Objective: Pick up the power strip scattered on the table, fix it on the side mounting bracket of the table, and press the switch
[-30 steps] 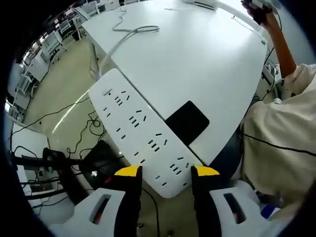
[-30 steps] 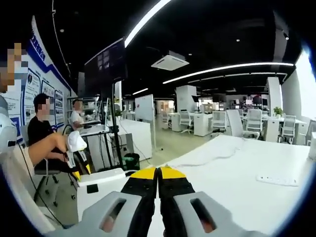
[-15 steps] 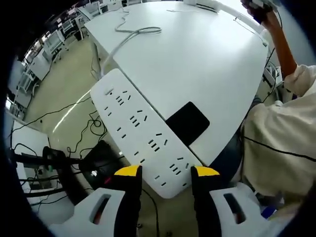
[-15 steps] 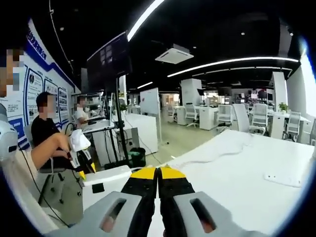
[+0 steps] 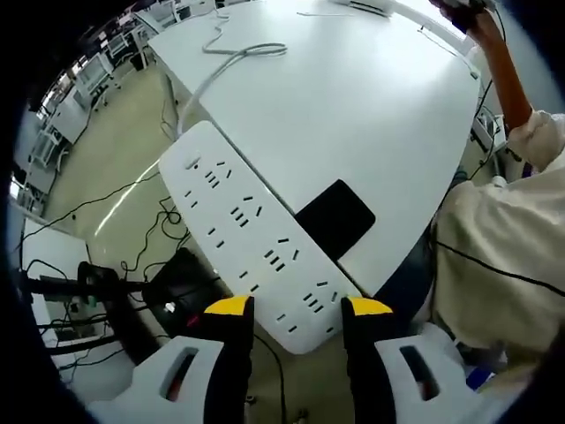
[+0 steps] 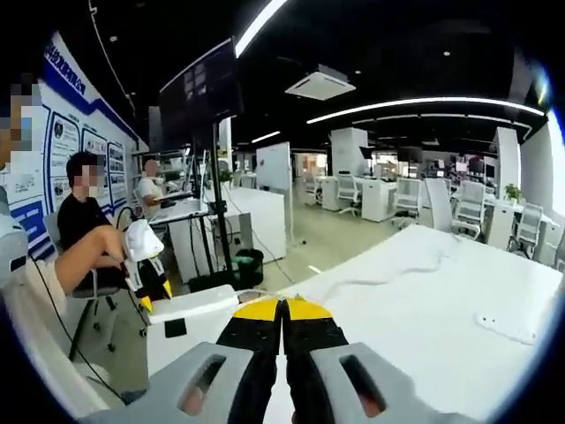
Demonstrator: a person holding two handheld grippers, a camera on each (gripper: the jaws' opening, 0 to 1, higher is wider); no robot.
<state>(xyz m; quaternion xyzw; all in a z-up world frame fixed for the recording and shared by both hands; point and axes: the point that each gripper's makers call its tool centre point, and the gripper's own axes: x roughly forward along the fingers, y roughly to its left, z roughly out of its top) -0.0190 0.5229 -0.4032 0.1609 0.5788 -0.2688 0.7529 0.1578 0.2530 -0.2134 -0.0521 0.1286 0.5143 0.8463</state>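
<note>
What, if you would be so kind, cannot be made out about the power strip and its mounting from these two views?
- Switch state: the power strip shows sockets in the left gripper view; any switch is too small to read.
- Side mounting bracket: hidden beneath the strip and the table edge.
- Grip contact: the strip's near end sits between the left hand-held gripper jaws; touching is unclear.

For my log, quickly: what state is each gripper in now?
Left gripper: shut on the power strip.
Right gripper: shut, holding nothing.

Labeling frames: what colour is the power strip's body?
White, with dark socket slots; the power strip shows best in the left gripper view.
</note>
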